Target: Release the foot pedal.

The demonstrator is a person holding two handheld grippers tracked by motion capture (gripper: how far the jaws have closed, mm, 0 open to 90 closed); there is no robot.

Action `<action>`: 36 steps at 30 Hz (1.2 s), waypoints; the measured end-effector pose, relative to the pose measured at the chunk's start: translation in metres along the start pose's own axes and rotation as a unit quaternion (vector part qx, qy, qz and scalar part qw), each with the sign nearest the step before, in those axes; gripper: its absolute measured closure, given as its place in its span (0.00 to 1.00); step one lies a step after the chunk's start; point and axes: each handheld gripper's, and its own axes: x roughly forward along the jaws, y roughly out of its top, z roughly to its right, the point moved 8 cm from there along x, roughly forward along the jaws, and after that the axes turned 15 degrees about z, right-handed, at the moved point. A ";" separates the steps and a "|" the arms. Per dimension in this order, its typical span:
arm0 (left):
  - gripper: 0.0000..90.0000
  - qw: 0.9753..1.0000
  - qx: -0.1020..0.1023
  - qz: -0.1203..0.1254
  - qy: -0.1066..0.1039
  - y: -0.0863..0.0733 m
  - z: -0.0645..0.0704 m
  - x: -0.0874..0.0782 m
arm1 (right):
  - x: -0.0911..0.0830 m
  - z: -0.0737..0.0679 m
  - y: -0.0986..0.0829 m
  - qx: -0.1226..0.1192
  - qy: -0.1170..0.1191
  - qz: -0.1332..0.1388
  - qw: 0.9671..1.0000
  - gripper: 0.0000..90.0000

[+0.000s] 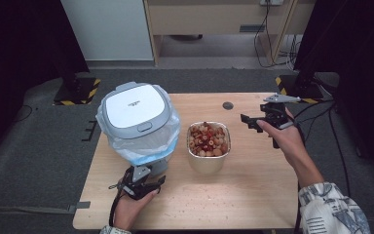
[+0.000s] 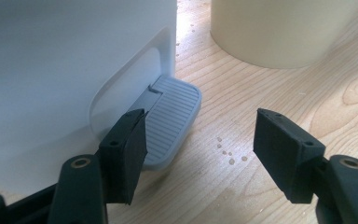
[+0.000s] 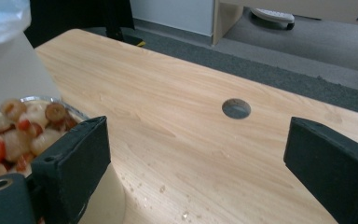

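Lower left, the left gripper (image 2: 200, 144) hangs spread at the pedal bin's (image 1: 139, 124) foot pedal (image 2: 172, 119) – pressing it looks next. Right gripper (image 1: 258, 122) (spread, empty) waits beside the food-scrap container (image 1: 208, 146), centre.

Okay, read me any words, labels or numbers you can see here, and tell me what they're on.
Small dark marking on the bin's white lid: too small and blurred to read.
Pedal, food container, table: no text that I can see.
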 end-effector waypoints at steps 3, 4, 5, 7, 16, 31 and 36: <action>0.36 1.000 -0.002 -0.001 0.001 -0.001 -0.002 -0.001 | -0.006 0.001 -0.010 0.003 -0.001 -0.001 1.000 0.08; 0.36 1.000 -0.003 0.000 0.003 -0.001 -0.002 -0.001 | -0.008 0.002 -0.013 0.003 -0.002 0.000 1.000 0.08; 0.36 1.000 -0.005 0.001 0.004 -0.001 -0.004 -0.001 | -0.009 0.002 -0.015 0.003 -0.002 0.002 1.000 0.08; 0.35 1.000 -0.005 -0.001 0.004 -0.002 -0.005 -0.002 | -0.012 0.003 -0.020 0.008 -0.004 0.002 1.000 0.08; 0.34 1.000 -0.004 -0.005 0.005 -0.003 -0.005 -0.002 | -0.023 0.008 -0.047 0.014 -0.013 -0.005 1.000 0.08; 0.31 1.000 0.000 -0.007 0.006 -0.005 -0.004 0.001 | -0.019 0.008 -0.103 0.046 -0.014 -0.042 0.998 0.09; 0.31 1.000 0.001 -0.008 0.006 -0.005 -0.004 0.001 | -0.011 0.009 -0.117 0.048 -0.026 -0.072 0.996 0.08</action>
